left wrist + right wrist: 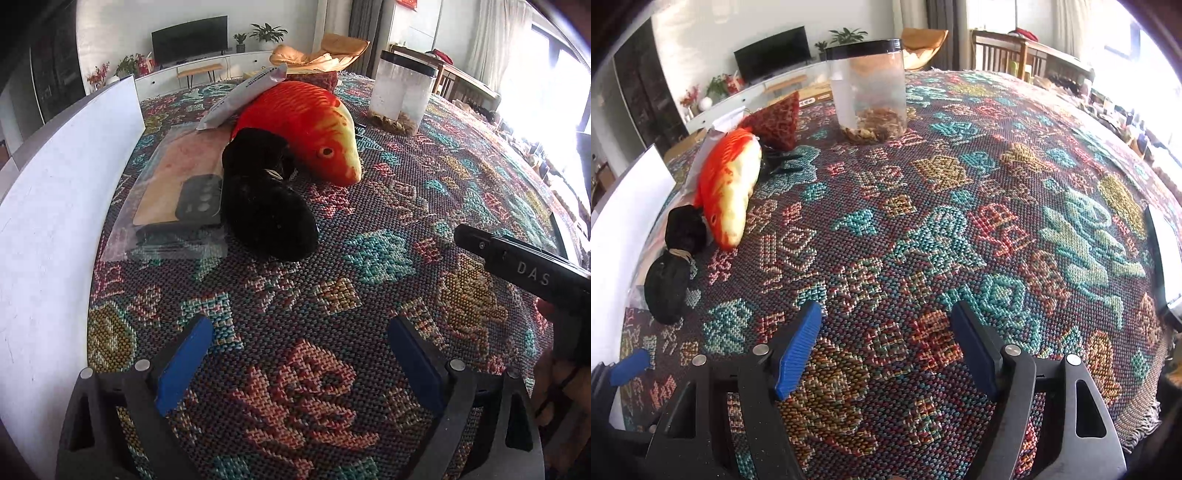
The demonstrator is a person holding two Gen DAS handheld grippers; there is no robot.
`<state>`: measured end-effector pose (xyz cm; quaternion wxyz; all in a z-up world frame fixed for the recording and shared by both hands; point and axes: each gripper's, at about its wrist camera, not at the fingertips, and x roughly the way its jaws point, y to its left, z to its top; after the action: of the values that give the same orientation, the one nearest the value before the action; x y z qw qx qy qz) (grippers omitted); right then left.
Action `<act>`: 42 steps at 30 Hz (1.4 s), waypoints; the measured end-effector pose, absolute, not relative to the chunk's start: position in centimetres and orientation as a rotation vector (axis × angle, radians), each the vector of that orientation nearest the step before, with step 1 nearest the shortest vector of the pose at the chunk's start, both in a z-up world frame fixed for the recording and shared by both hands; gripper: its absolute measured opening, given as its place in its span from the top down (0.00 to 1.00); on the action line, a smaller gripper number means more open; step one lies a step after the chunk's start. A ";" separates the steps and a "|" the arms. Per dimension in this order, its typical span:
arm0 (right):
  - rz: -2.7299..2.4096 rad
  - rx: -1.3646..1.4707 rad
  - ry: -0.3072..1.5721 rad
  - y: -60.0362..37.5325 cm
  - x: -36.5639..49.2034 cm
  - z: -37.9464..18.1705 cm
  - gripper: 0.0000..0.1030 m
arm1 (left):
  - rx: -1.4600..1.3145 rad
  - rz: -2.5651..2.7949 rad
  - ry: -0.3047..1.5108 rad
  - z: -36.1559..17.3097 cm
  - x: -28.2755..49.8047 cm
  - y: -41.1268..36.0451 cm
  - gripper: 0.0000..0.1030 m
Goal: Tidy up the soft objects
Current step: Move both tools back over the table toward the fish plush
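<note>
An orange and yellow plush fish [306, 122] lies on the patterned woven cloth [332, 280], left of centre. A black plush toy [266, 199] lies against its near side. Both also show at the left of the right wrist view, the fish [729, 188] and the black toy [670, 266]. A dark red patterned cushion [777, 120] sits behind the fish. My left gripper [299, 362] is open and empty above the cloth, short of the black toy. My right gripper [886, 347] is open and empty over bare cloth.
A clear jar with a black lid [870, 88] stands at the back. A clear bag holding a flat item [177, 195] and a white pouch [243, 96] lie left of the toys. A white board [55, 206] stands along the left edge.
</note>
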<state>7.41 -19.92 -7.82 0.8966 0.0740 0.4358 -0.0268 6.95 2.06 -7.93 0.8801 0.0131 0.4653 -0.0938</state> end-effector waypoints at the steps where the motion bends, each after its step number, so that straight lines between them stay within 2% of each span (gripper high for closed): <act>1: -0.053 0.155 0.901 -19.8 7.4 -7.9 0.22 | 0.036 -0.198 0.967 -8.1 7.1 2.0 0.04; 3: -0.052 0.150 0.900 -19.8 7.4 -7.9 0.21 | 0.049 -0.205 0.962 -8.2 7.1 1.8 0.00; 13: -0.078 0.062 0.909 -18.4 7.3 -8.3 0.19 | 0.087 -0.194 0.947 -8.4 6.9 1.3 0.00; 42: -0.080 0.055 0.905 -18.2 7.2 -8.4 0.18 | 0.089 -0.190 0.945 -8.4 6.9 1.2 0.00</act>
<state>7.24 -18.23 -8.41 0.8983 0.0266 0.4369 -0.0385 6.87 1.24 -8.37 0.8852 0.0427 0.4541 -0.0915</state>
